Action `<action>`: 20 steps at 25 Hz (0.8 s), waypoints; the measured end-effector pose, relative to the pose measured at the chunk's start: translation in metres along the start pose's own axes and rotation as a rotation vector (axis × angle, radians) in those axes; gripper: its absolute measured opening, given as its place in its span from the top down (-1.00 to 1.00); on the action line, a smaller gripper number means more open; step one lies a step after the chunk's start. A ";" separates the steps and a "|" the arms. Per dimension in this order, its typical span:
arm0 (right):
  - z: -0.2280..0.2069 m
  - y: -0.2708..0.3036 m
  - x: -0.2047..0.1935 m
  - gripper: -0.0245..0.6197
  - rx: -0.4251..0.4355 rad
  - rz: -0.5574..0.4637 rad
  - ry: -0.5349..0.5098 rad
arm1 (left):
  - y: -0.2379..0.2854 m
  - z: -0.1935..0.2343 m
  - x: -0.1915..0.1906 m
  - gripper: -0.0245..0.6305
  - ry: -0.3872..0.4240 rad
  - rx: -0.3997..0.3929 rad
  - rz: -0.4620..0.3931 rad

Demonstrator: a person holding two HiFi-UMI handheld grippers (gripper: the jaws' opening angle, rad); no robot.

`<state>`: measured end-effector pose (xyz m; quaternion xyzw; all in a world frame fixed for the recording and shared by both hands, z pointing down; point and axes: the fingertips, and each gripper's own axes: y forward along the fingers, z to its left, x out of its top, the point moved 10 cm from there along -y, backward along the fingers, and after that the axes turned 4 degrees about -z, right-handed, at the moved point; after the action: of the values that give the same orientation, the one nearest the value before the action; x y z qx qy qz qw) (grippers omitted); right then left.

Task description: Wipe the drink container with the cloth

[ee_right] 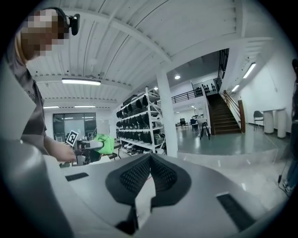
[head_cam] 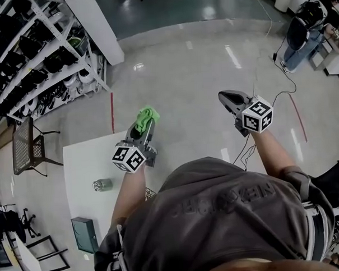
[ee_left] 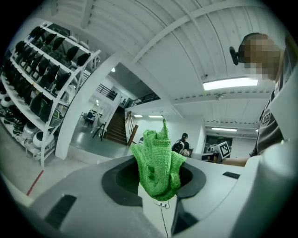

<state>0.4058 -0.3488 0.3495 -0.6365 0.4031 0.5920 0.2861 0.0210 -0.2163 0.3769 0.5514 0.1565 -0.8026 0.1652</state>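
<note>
While the person stands over a glossy grey floor (head_cam: 200, 63), a white table (head_cam: 84, 164) with a smooth flat top sits below and to the left in the head view, and a long white metal rack (head_cam: 40, 59) of dark gear runs along the upper left.

Above the table's far edge the left gripper (head_cam: 145, 125) pinches a green cloth (head_cam: 147, 117). The cloth is a coarse, open knit, bunched into a crumpled wad. It sticks out past the jaw tips along the gripper's line, away from the person, and rises to a twisted peak in the left gripper view.

Out over the floor, well apart from the table, the right gripper (head_cam: 225, 96) has its dark ribbed pads pressed together on nothing.

Smallest is the drink container (head_cam: 102, 185), a silvery metal cylinder. It lies on its side on the table near the left forearm, its long axis running across the head view.
</note>
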 end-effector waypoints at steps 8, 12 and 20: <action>0.000 0.008 0.008 0.95 0.027 0.011 -0.013 | -0.009 0.000 0.002 0.53 -0.004 0.024 -0.013; -0.002 0.010 0.011 0.94 0.077 0.009 -0.024 | -0.011 -0.010 -0.004 0.53 -0.006 0.047 -0.026; 0.013 0.056 0.019 0.48 0.276 0.065 -0.052 | -0.050 -0.024 -0.007 0.53 -0.001 0.170 -0.063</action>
<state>0.3512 -0.3701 0.3351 -0.5622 0.4937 0.5560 0.3619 0.0210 -0.1604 0.3790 0.5578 0.1048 -0.8181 0.0924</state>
